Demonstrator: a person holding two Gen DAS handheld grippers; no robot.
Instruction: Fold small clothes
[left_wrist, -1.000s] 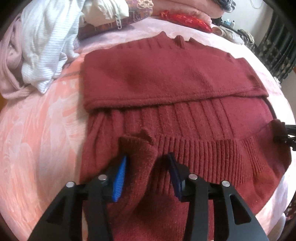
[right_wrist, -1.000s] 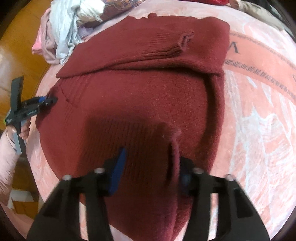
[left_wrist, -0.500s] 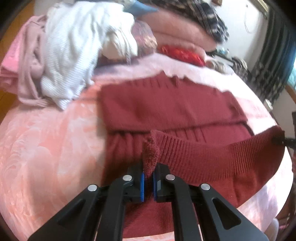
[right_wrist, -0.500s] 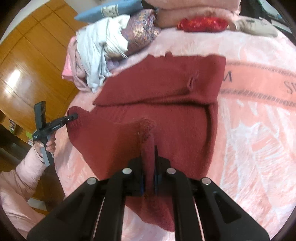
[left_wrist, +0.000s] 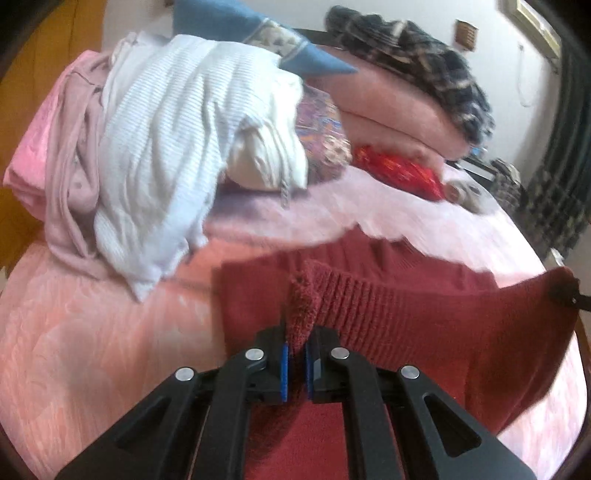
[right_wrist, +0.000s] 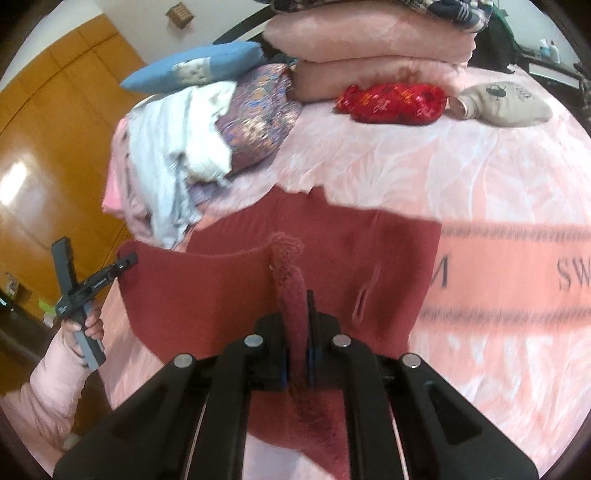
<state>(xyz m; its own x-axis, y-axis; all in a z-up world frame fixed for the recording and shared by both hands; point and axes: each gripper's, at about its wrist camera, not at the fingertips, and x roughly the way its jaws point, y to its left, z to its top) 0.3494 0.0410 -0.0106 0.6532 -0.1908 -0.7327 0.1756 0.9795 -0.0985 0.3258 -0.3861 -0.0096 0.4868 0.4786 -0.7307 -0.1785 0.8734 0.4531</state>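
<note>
Your left gripper (left_wrist: 295, 354) is clenched on the sweater (left_wrist: 424, 317), a bunched corner of the ribbed hem pinched between the blue pads (left_wrist: 283, 367). Your right gripper (right_wrist: 297, 354) is clamped on the hem's other corner, knit squeezed up between its fingers. Both have just closed on the fabric. The hem hangs stretched between the two grippers, raised off the bed (right_wrist: 406, 155); the rest of the dark red sweater lies flat on the pink cover beyond, sleeves folded across it. In the right wrist view your left hand (right_wrist: 86, 325) in a pink sleeve (right_wrist: 44, 391) holds the other gripper at the sweater's far-left corner. Left of the sweater: a heap of white and pink clothes (left_wrist: 155, 155). Behind: blue pillow (right_wrist: 195, 70), patterned cushion (right_wrist: 258, 114), stacked pink quilts (right_wrist: 369, 48), red pouch (right_wrist: 391, 101). Left wrist view is motion-blurred.
</note>
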